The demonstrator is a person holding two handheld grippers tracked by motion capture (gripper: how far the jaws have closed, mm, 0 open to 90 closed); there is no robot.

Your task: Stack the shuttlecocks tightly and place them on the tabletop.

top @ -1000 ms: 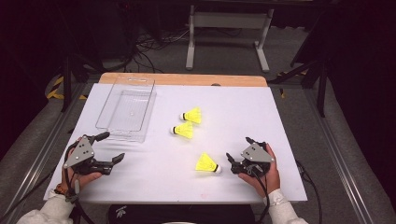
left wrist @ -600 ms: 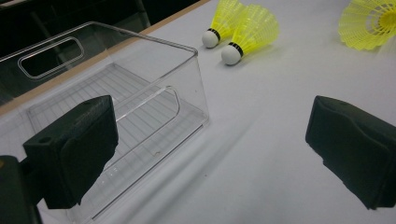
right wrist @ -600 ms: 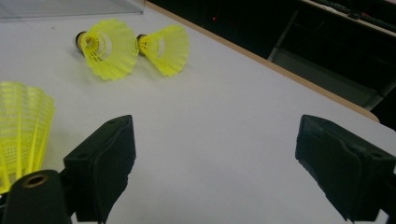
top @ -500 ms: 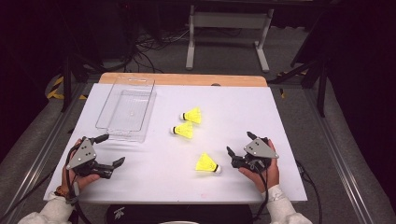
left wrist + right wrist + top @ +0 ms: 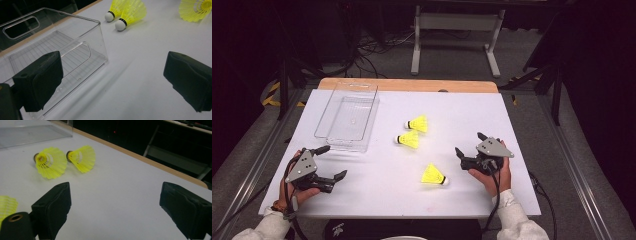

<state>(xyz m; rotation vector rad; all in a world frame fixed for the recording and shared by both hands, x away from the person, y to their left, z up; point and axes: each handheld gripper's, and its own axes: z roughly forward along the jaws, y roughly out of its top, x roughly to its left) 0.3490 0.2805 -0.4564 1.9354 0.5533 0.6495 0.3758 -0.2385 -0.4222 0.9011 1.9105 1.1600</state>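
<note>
Both grippers gape empty; nearest shuttlecock just left of right gripper.

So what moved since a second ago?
The right gripper moved away from the nearest shuttlecock, up the picture and a little to the right, jaws open, nothing between them. The left gripper stayed where it was; its jaws have just been opening, with nothing between them. The three shuttlecocks and the clear bin stayed put.
</note>
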